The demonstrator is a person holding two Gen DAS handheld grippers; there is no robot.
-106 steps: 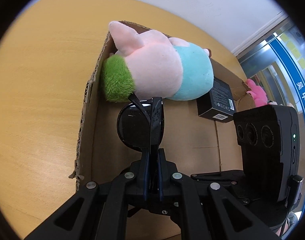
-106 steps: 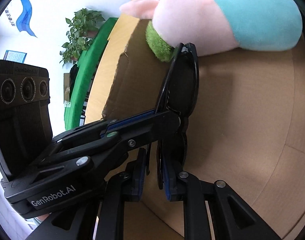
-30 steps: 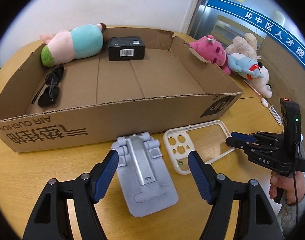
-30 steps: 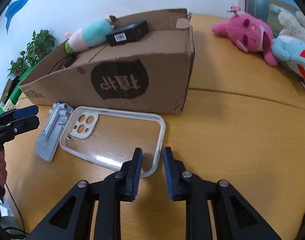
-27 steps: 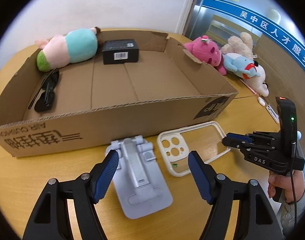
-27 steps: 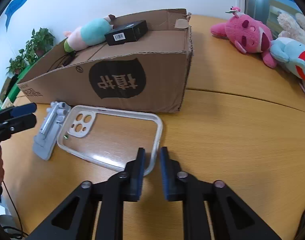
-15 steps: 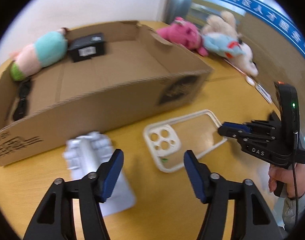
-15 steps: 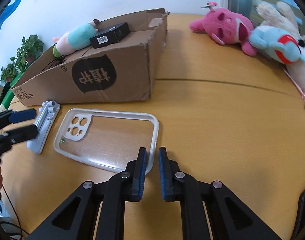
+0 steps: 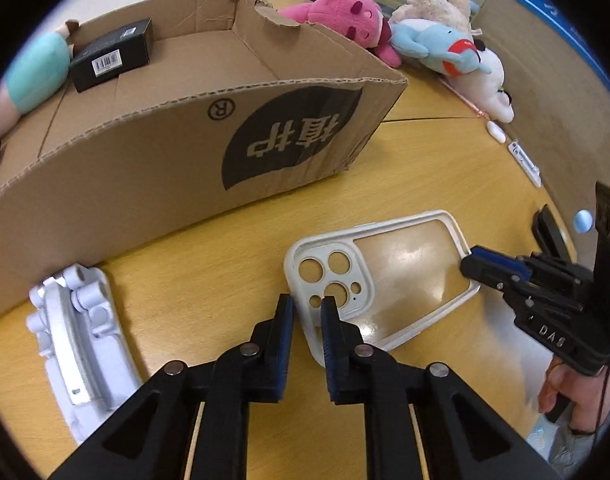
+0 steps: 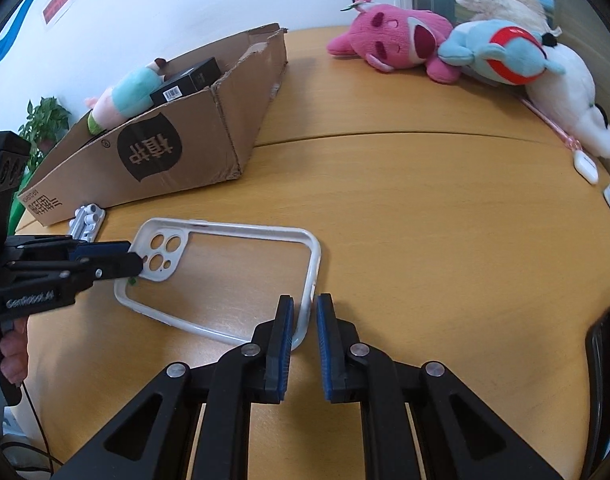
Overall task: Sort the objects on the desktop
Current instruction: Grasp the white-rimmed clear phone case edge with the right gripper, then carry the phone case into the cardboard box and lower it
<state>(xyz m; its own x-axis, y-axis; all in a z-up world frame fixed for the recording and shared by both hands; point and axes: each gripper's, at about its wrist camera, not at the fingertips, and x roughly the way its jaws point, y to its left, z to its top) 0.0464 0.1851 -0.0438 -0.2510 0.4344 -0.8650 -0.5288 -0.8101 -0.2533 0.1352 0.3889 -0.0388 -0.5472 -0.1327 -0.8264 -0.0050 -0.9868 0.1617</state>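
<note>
A clear phone case with a white rim [image 9: 385, 276] lies on the wooden table in front of the cardboard box [image 9: 185, 136]. My left gripper [image 9: 307, 316] has its narrow jaws around the case's camera-end edge. My right gripper [image 10: 304, 318] has its jaws around the opposite end rim [image 10: 311, 280]. Whether either set of pads touches the rim is unclear. In the right wrist view the left gripper [image 10: 135, 264] sits at the camera cutouts. The box holds a black box [image 9: 111, 54] and a pink and teal plush [image 9: 29, 76].
A grey folding phone stand [image 9: 79, 332] lies left of the case. Pink [image 10: 389, 40], blue [image 10: 501, 54] and white [image 10: 565, 96] plush toys lie at the table's far right. A small white item [image 10: 585, 166] and a metal clip [image 9: 525, 160] lie near the edge.
My left gripper swung right from the phone stand to the case's camera end and narrowed its jaws. My right gripper stays at the case's other end.
</note>
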